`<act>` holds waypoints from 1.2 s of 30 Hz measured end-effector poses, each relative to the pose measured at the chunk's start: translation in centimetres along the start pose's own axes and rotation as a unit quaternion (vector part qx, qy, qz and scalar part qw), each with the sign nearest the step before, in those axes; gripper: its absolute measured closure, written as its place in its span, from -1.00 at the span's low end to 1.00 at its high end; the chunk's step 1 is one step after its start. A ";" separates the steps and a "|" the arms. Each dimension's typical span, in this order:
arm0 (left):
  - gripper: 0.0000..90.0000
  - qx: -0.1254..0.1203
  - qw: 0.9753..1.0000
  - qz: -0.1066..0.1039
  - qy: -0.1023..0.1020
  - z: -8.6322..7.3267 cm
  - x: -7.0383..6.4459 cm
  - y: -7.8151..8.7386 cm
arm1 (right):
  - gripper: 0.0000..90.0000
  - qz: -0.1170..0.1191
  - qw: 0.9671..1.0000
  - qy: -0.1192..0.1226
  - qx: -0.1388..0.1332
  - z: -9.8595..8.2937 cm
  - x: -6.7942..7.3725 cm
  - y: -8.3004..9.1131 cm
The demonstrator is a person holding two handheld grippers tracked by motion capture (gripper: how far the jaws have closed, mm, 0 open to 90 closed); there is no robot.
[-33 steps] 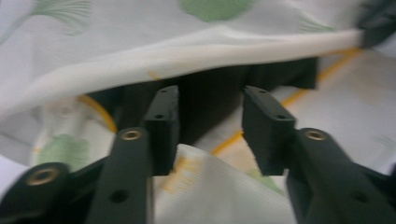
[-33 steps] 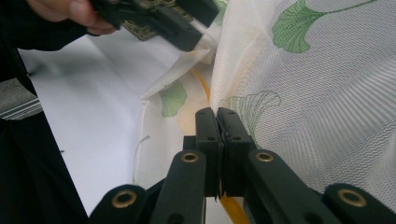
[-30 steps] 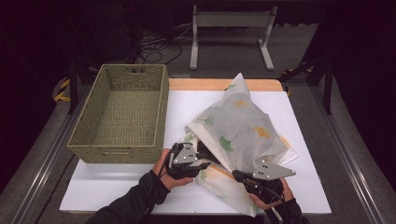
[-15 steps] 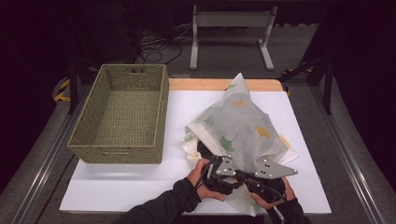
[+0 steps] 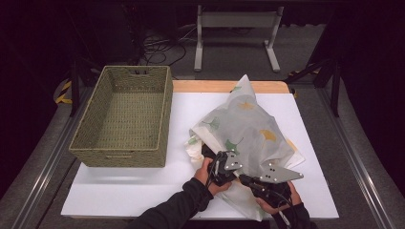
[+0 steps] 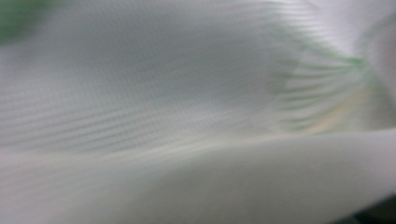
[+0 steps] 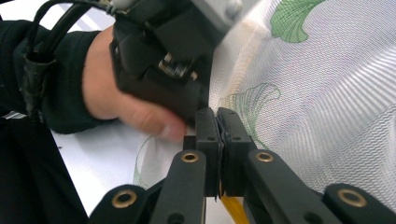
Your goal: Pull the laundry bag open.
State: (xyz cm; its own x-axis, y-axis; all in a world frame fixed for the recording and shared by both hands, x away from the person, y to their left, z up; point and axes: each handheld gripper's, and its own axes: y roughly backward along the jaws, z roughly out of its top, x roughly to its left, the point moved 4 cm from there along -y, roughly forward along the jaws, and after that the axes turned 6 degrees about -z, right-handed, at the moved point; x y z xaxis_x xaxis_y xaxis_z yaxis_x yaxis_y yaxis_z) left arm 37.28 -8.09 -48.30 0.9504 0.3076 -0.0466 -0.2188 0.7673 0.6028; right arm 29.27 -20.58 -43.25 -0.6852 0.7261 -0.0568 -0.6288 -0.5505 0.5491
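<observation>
A sheer white cloth (image 5: 248, 126) printed with green and yellow ginkgo leaves lies bunched on the white table top (image 5: 143, 191). At the cloth's near edge my right gripper (image 5: 244, 180) has its jaws pressed together on a fold of it; the right gripper view shows the closed pair (image 7: 217, 125) with cloth (image 7: 327, 107) beside them. My left gripper (image 5: 227, 168) sits close against the right one, its black body (image 7: 163, 65) held by a hand. The cloth (image 6: 187, 116) covers the left gripper view, blurred, and hides the jaws.
An empty woven basket (image 5: 119, 153) stands at the left of the table, a hand's width from the cloth. Bare white table top lies in front of the basket. A metal stand (image 5: 236, 36) is on the floor behind the table.
My left gripper has moved right from the cloth's left edge to right beside the right gripper. The right gripper has stayed where it was, on the cloth.
</observation>
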 end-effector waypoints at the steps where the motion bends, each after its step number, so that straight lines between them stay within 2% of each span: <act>1: 0.95 0.000 1.000 0.000 0.000 0.0 0.0 0.0 | 0.96 0.000 1.000 0.000 0.000 0.0 0.0 0.0; 2: 0.95 -0.010 1.000 0.008 0.012 0.0 0.6 0.3 | 0.96 0.000 1.000 0.000 0.000 0.0 0.0 0.0; 5: 0.96 -0.023 0.999 0.026 0.027 -0.1 2.1 0.8 | 0.96 0.003 1.000 0.000 0.001 0.0 0.0 0.0; 7: 0.96 -0.025 0.998 0.051 0.022 -0.1 2.6 0.9 | 0.96 0.006 1.000 0.002 0.004 -0.1 0.1 0.0; 8: 0.96 -0.029 0.997 0.066 0.022 -0.1 2.9 1.0 | 0.96 0.008 1.000 0.002 0.005 -0.1 0.1 -0.1; 11: 0.96 -0.043 0.994 0.091 0.040 -0.1 4.0 1.3 | 0.97 0.018 1.000 0.009 0.014 -0.3 0.3 -0.1; 13: 0.96 -0.050 0.993 0.090 0.061 -0.2 5.0 1.6 | 0.97 0.018 0.999 0.015 0.023 -0.4 0.4 -0.1; 16: 0.96 -0.054 0.991 0.097 0.077 -0.3 6.0 1.9 | 0.98 0.016 0.999 0.018 0.037 -0.9 0.2 -0.2; 20: 0.96 -0.061 0.989 0.107 0.086 -0.5 6.7 2.5 | 0.97 0.005 0.998 0.024 0.053 -1.4 -0.2 -0.3; 23: 0.96 -0.064 0.990 0.097 0.084 -0.6 6.6 2.7 | 0.97 0.004 0.998 0.022 0.057 -1.5 -0.3 -0.4; 24: 0.95 -0.063 0.991 0.094 0.074 -0.7 6.4 3.0 | 0.97 0.003 0.998 0.022 0.057 -1.5 -0.3 -0.5; 25: 0.93 -0.063 0.991 0.094 0.074 -0.7 6.4 3.0 | 0.97 0.001 0.998 0.023 0.057 -1.5 -0.3 -0.5; 27: 0.88 -0.067 0.993 0.080 0.062 -0.8 6.1 3.6 | 0.97 0.001 0.998 0.022 0.055 -1.5 -0.3 -0.5; 31: 0.57 -0.061 0.995 0.066 0.035 -1.2 5.2 5.2 | 0.97 0.000 0.999 0.020 0.050 -1.3 -0.4 -0.4; 32: 0.51 -0.059 0.996 0.057 0.028 -1.3 4.9 5.7 | 0.97 -0.001 0.999 0.019 0.047 -1.2 -0.4 -0.3; 36: 0.30 -0.044 0.998 0.042 0.008 -1.7 4.2 7.2 | 0.97 -0.003 0.999 0.014 0.038 -1.0 -0.5 -0.1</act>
State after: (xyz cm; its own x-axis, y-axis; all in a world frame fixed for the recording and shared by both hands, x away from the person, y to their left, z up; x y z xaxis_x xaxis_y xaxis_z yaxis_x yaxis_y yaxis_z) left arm 39.32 -0.34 -45.56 0.9247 0.3806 -0.0125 -0.3159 0.7852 0.5326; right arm 29.28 -21.32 -44.11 -0.6921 0.7169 -0.0842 -0.6042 -0.5116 0.6109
